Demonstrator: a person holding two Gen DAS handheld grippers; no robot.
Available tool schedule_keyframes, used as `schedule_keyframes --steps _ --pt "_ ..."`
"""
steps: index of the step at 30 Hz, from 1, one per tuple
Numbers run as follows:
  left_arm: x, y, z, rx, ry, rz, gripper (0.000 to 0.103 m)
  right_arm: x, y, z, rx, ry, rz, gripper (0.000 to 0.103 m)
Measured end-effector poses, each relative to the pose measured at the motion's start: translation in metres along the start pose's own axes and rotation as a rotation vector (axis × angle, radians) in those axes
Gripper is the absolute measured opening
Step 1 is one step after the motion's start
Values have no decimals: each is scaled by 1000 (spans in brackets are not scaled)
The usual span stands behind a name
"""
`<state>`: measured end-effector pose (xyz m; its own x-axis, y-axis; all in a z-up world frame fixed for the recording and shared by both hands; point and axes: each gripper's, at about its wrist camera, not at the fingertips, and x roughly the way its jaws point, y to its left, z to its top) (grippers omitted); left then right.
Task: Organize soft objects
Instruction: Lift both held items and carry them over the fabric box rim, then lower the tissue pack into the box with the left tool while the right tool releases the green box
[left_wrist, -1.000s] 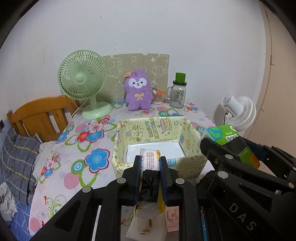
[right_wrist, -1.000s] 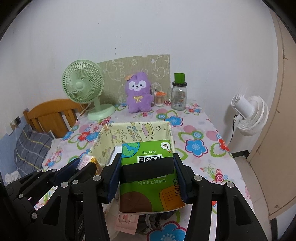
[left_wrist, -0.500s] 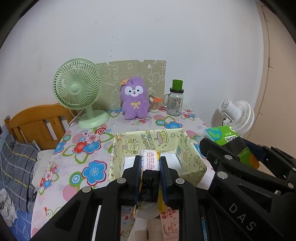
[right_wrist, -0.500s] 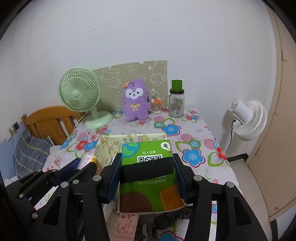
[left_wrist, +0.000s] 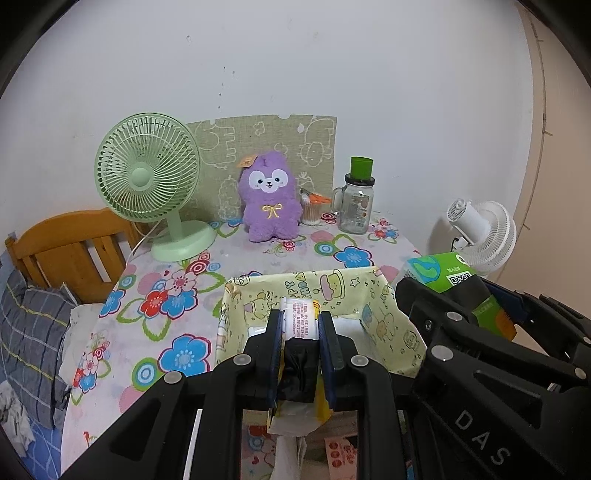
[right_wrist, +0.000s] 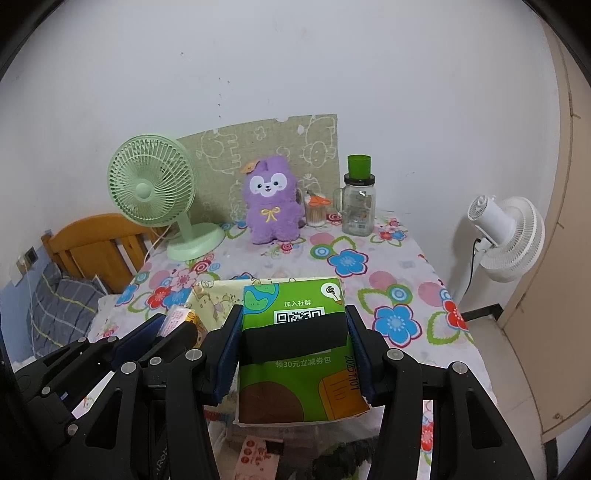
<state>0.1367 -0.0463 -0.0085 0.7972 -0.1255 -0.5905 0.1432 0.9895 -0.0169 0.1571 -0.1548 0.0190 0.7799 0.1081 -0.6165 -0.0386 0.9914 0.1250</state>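
Note:
My left gripper (left_wrist: 301, 321) is shut on a thin white and yellow tissue packet (left_wrist: 300, 317), held just above the near side of the yellow cartoon-print fabric box (left_wrist: 332, 291). My right gripper (right_wrist: 293, 317) is shut on a green tissue pack (right_wrist: 295, 295) with a QR code. That pack hides most of the box (right_wrist: 218, 295) below it. The two grippers are side by side: the green pack (left_wrist: 443, 269) shows at the right of the left wrist view, and the thin packet (right_wrist: 181, 317) at the left of the right wrist view. A purple plush (left_wrist: 269, 199) sits upright at the back.
On the flowered tablecloth (left_wrist: 177, 295) stand a green desk fan (left_wrist: 147, 181) at the back left and a glass jar with a green lid (left_wrist: 356, 199) at the back right. A wooden headboard (left_wrist: 62, 240) is on the left. A white fan (right_wrist: 506, 232) stands beyond the table's right edge.
Both grippers have moved forward together with their packets still held. The box has slid lower in both views and lies more under the held packs.

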Motion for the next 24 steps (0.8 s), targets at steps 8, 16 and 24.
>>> schedule_keyframes --steps 8,16,24 --pt "23 6 9 -13 13 7 17 24 3 10 -5 15 9 56" --pt "48 8 16 -23 39 0 17 49 0 17 -1 37 10 56" --pt "74 10 18 -47 83 -7 19 76 -4 20 8 67 15 56"
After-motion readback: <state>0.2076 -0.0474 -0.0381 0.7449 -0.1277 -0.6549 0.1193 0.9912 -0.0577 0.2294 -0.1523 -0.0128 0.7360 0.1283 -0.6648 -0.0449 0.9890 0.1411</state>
